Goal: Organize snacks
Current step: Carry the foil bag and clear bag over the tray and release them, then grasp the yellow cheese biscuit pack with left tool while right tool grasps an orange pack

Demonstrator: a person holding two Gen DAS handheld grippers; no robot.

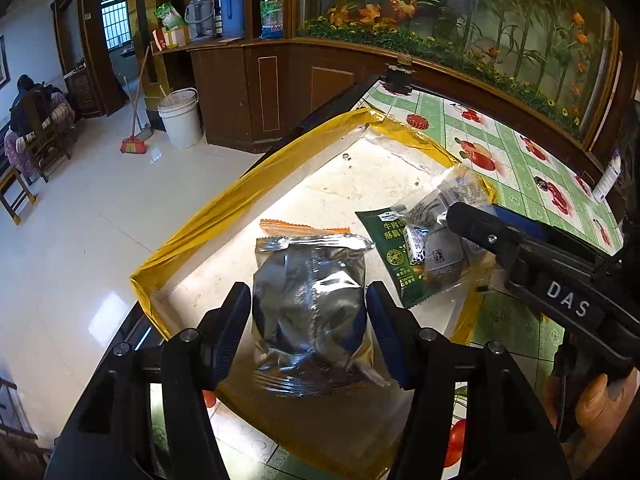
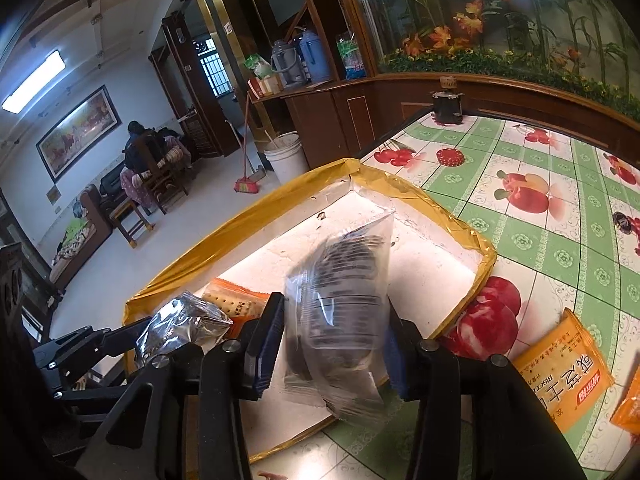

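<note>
Gold-taped tray [image 1: 224,200] sits at the table's corner [image 1: 516,152]. Left gripper [image 1: 308,312] pinches a silver packet [image 1: 310,304] over the near rim; right gripper [image 2: 332,340] straddles a clear packet [image 2: 344,300], grip uncertain; far half bare.

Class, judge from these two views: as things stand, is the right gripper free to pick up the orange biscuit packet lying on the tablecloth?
Probably not yet. The right gripper has a clear snack packet between its fingers over the box. The orange biscuit packet lies uncovered nearby.
</note>
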